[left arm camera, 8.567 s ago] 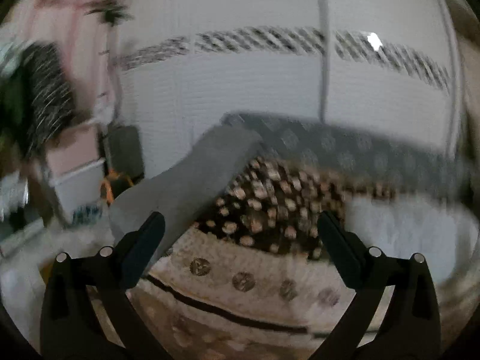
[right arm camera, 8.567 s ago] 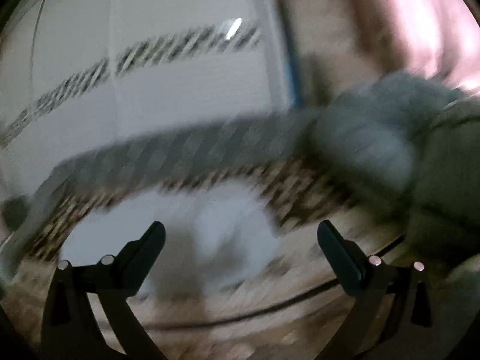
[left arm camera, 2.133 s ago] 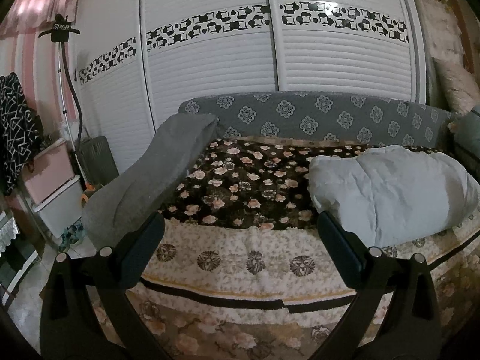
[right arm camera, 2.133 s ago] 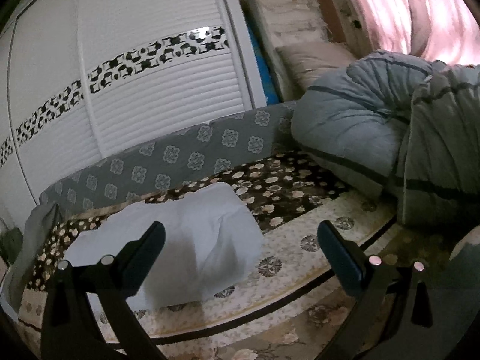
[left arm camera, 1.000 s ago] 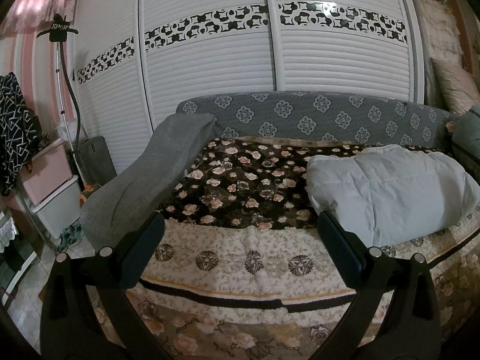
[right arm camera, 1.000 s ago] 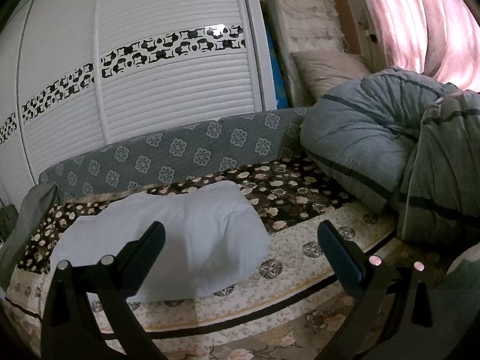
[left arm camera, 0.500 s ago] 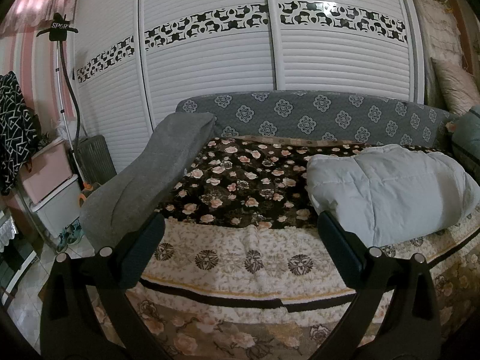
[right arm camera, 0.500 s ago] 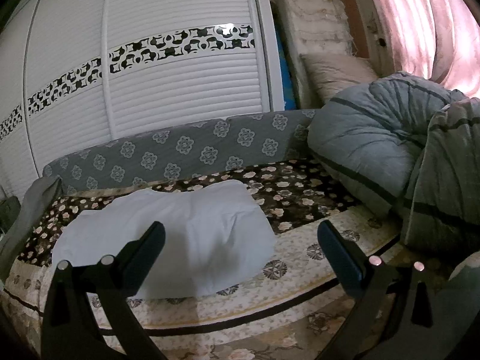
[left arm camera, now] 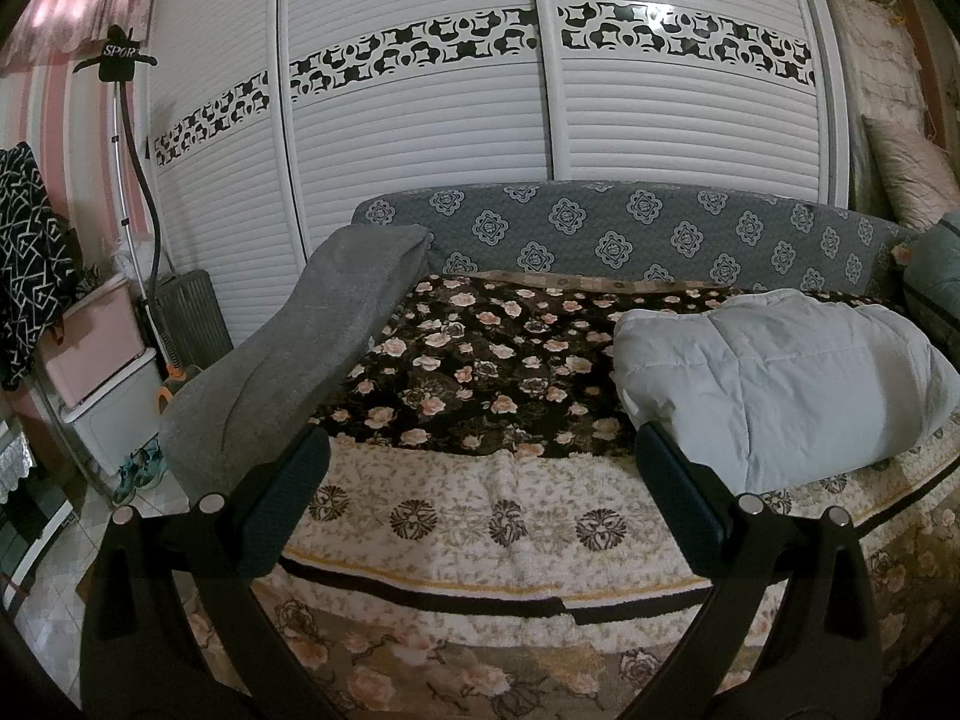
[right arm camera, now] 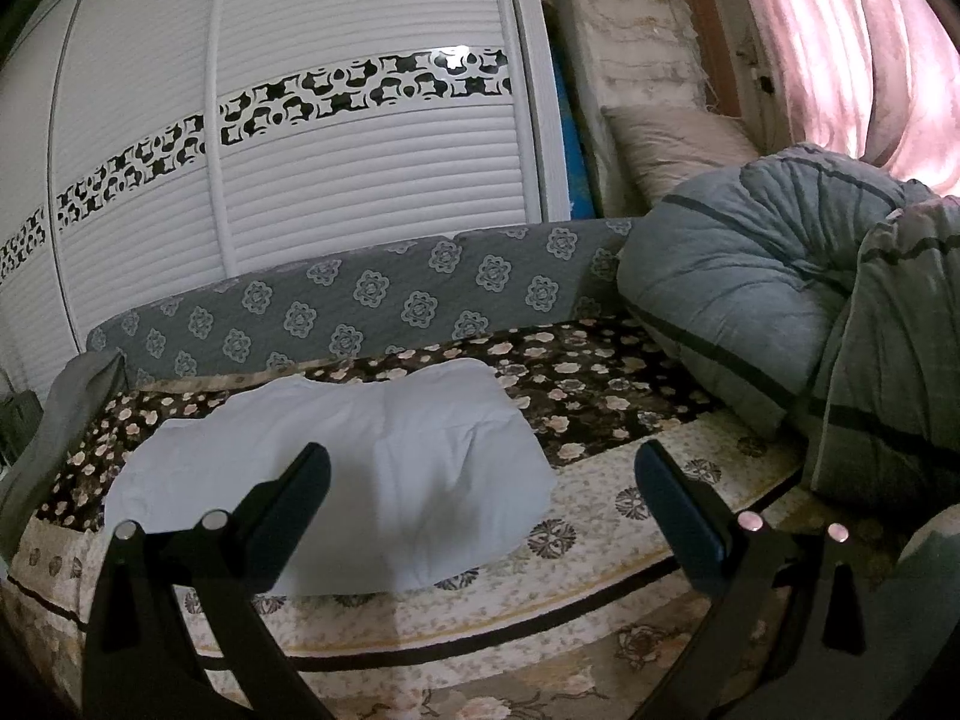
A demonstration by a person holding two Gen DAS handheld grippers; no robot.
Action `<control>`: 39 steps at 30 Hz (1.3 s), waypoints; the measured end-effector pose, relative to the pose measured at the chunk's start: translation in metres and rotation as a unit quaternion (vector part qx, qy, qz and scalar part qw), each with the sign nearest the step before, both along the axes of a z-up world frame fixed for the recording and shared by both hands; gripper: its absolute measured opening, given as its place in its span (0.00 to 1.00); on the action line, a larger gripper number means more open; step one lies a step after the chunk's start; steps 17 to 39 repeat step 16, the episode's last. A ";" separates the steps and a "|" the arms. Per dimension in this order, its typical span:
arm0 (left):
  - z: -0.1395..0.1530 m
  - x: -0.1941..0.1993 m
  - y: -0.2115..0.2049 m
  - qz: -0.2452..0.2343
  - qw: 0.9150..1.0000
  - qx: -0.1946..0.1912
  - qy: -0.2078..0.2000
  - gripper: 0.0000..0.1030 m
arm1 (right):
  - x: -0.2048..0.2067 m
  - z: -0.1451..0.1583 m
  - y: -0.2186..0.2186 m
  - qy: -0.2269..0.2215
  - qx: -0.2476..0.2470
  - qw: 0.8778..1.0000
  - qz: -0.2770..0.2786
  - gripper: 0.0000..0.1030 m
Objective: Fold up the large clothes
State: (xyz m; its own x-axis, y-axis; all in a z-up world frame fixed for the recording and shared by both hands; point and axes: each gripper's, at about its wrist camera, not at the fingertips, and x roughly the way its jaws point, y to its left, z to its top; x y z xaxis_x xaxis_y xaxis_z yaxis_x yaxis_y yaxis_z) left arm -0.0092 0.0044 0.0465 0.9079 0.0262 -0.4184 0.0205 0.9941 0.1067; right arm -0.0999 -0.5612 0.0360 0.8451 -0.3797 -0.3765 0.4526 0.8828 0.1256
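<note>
Lying folded on the floral bedspread (left arm camera: 480, 360), the pale padded garment (left arm camera: 780, 378) fills the right middle of the left wrist frame, its rounded edge toward the centre and its lower edge reaching onto the cream patterned border of the cover. In the right wrist frame the same garment (right arm camera: 360, 468) sits at centre left, partly behind the left finger of the gripper.

The left gripper (left arm camera: 480, 480) hangs at the bottom of its frame with its fingers spread wide and nothing between them; it is above the cream border, apart from the garment, though its right finger overlaps the garment's lower left corner in the picture. The right gripper (right arm camera: 480, 492) is likewise spread wide and holds nothing.

A grey blanket (left arm camera: 288, 372) drapes over the bed's end at the left of the left wrist frame. Behind the bed a grey patterned headboard (left arm camera: 630, 234) runs across the middle, with white louvred wardrobe doors (left arm camera: 408, 144) above it. In the right wrist frame a bundled grey striped duvet (right arm camera: 780, 300) is heaped at the right, a beige pillow (right arm camera: 672, 144) stands above it, and a pink curtain (right arm camera: 858, 48) occupies the upper right corner.
</note>
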 end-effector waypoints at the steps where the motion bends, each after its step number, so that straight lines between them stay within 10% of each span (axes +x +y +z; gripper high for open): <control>1: 0.000 0.000 0.000 0.000 1.000 0.000 0.000 0.97 | 0.000 0.000 0.000 0.000 0.000 1.000 0.000 0.98; 39: -0.002 -0.003 -0.005 -0.018 1.000 -0.001 0.001 0.97 | 0.000 -0.001 0.000 0.001 0.000 1.000 -0.001 0.98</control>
